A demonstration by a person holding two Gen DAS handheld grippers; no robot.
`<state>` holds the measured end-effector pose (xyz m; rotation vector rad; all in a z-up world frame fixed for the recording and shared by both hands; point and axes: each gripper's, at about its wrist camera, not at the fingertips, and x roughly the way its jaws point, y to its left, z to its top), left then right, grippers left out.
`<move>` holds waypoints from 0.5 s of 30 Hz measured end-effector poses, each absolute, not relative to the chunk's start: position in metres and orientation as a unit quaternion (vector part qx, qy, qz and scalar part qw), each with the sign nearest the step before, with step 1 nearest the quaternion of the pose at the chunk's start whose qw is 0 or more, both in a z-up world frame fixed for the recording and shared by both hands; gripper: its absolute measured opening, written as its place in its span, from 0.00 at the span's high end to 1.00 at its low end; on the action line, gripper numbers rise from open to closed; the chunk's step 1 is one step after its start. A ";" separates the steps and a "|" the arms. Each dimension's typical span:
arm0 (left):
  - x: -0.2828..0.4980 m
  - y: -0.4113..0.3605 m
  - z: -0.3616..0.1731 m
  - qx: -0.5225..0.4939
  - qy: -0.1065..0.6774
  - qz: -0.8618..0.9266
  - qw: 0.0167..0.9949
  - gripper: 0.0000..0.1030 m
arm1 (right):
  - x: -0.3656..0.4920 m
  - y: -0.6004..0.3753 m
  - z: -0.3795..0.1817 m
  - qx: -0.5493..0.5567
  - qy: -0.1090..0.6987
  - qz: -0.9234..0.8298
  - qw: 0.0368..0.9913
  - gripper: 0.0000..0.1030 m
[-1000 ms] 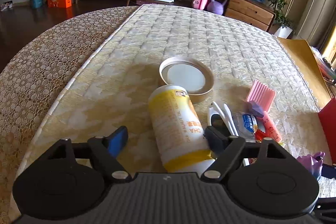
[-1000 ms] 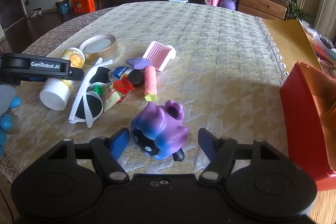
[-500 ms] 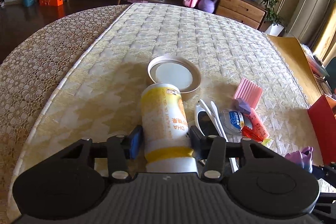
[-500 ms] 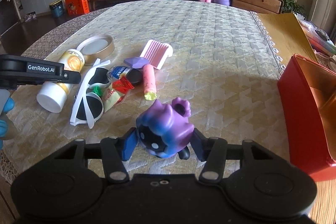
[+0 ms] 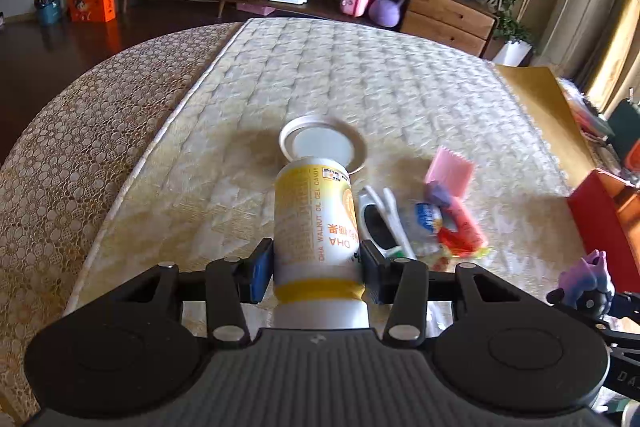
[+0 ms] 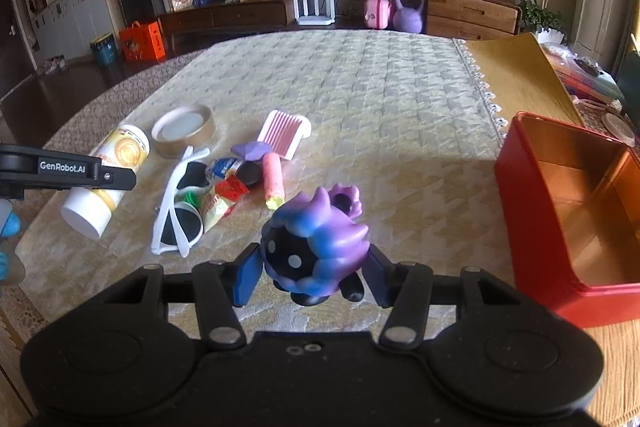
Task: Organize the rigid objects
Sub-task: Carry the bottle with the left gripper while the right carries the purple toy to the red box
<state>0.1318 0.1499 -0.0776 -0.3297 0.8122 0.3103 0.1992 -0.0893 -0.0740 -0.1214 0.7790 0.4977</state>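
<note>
Between the fingers of your left gripper (image 5: 316, 273) sits the yellow-and-white bottle (image 5: 316, 227), clamped on both sides near its capped end, its far end pointing away from you. Just beyond that end lies the round lid (image 5: 322, 147) on the quilted tablecloth (image 5: 360, 67). Off to the right of the fingers are the white sunglasses (image 5: 380, 223), then a blurred heap of small packets with the pink comb (image 5: 450, 175) behind them, and further right the red tin (image 5: 600, 211)

Seen from your right gripper (image 6: 314, 273), both pads press on the purple-and-blue toy (image 6: 316, 247), its dark dotted face turned toward the camera. To the right of the fingers stands the red tin (image 6: 536, 227), open-topped with a coppery inside. Ahead and to the left lie the pink comb (image 6: 284, 133), the sunglasses (image 6: 180, 211), the lid (image 6: 184, 131) and the bottle (image 6: 108, 179), gripped by your left gripper (image 6: 120, 179) at the frame's left edge
</note>
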 end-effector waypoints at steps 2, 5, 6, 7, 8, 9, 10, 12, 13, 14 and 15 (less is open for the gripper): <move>0.131 0.146 -0.070 -0.163 0.393 0.140 0.894 0.56 | 0.196 -0.094 -0.069 -0.054 0.372 0.237 0.896 0.48; 0.130 0.134 -0.057 -0.159 0.390 0.125 0.898 0.56 | 0.193 -0.103 -0.060 -0.047 0.368 0.235 0.899 0.48; 0.130 0.131 -0.053 -0.158 0.389 0.119 0.900 0.56 | 0.191 -0.106 -0.057 -0.046 0.365 0.233 0.900 0.48; 0.131 0.127 -0.049 -0.158 0.388 0.113 0.901 0.56 | 0.190 -0.110 -0.054 -0.045 0.363 0.231 0.901 0.48; 0.132 0.123 -0.045 -0.158 0.386 0.107 0.902 0.56 | 0.190 -0.113 -0.050 -0.044 0.362 0.229 0.903 0.48; 0.133 0.119 -0.041 -0.158 0.385 0.101 0.904 0.56 | 0.189 -0.118 -0.046 -0.042 0.360 0.226 0.904 0.48; 0.134 0.115 -0.037 -0.158 0.384 0.095 0.905 0.56 | 0.189 -0.123 -0.043 -0.040 0.358 0.224 0.905 0.48; 0.137 0.110 -0.032 -0.161 0.382 0.082 0.906 0.56 | 0.189 -0.132 -0.036 -0.038 0.355 0.219 0.908 0.48; 0.140 0.106 -0.029 -0.162 0.382 0.077 0.907 0.56 | 0.189 -0.137 -0.032 -0.036 0.353 0.216 0.909 0.48; 0.143 0.102 -0.026 -0.161 0.381 0.070 0.907 0.56 | 0.190 -0.141 -0.029 -0.034 0.352 0.213 0.911 0.48; 0.146 0.097 -0.023 -0.159 0.380 0.065 0.909 0.56 | 0.191 -0.146 -0.026 -0.034 0.349 0.210 0.913 0.48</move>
